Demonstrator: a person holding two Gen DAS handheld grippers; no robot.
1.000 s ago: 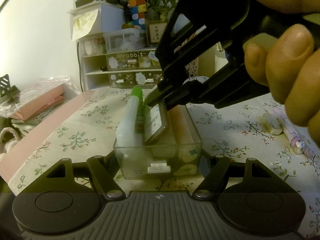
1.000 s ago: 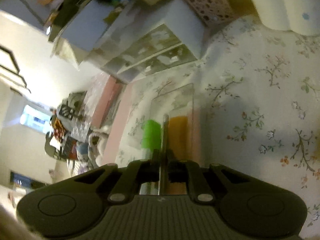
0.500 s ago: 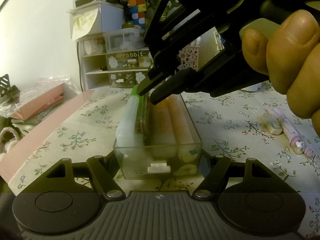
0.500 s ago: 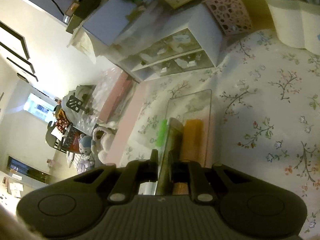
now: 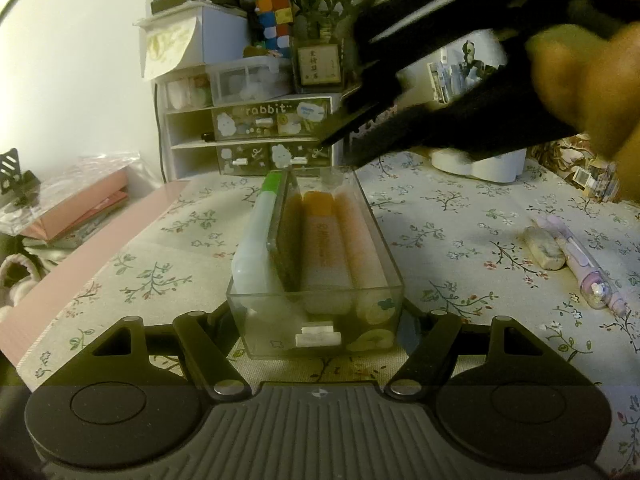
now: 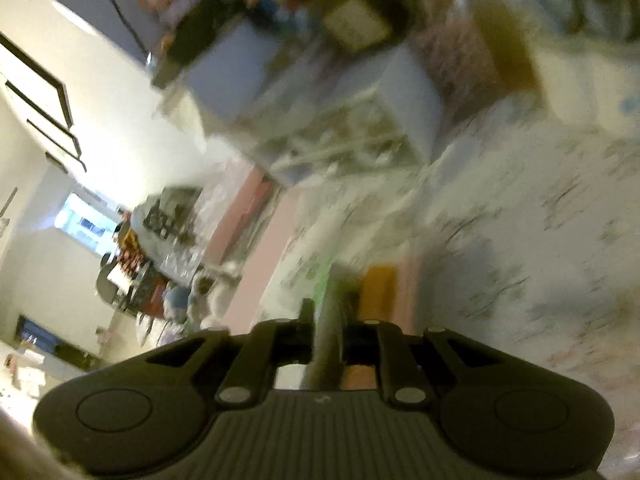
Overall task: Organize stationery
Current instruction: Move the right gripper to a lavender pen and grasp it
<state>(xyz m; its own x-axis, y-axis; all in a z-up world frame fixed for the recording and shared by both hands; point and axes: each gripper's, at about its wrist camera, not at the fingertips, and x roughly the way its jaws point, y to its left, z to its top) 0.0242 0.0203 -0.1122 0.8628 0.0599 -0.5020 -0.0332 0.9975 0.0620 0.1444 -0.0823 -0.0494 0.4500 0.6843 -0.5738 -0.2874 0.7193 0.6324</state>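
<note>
**Flat case lands in the clear box; the release needs a clean exit**

On a floral tablecloth (image 5: 460, 216), backed by white desk drawers (image 5: 256, 132), a clear plastic organizer box (image 5: 316, 312) sits clamped at its near end by the left gripper (image 5: 320, 332), whose jaws press its two side walls and hold it steady. Inside lie a green-capped marker (image 5: 260, 232) on the left and an orange-capped tube (image 5: 320, 240) with a paler tube (image 5: 360, 236) to the right. Between marker and tubes a thin flat case (image 5: 282, 236) stands on edge, leaning on the marker. Above the box's far end hovers the right gripper (image 5: 340, 148), its jaws having just been opening; they stand slightly parted and grip nothing, though the blurred right wrist view shows the case's edge in line with the gap. Doing this step well likely means lifting straight up along the case's plane, so no fingertip snags and tips it, while the left grip stays firm. Well to the right, an eraser (image 5: 544, 246) and a lilac pen (image 5: 580, 264) wait on the cloth.
</note>
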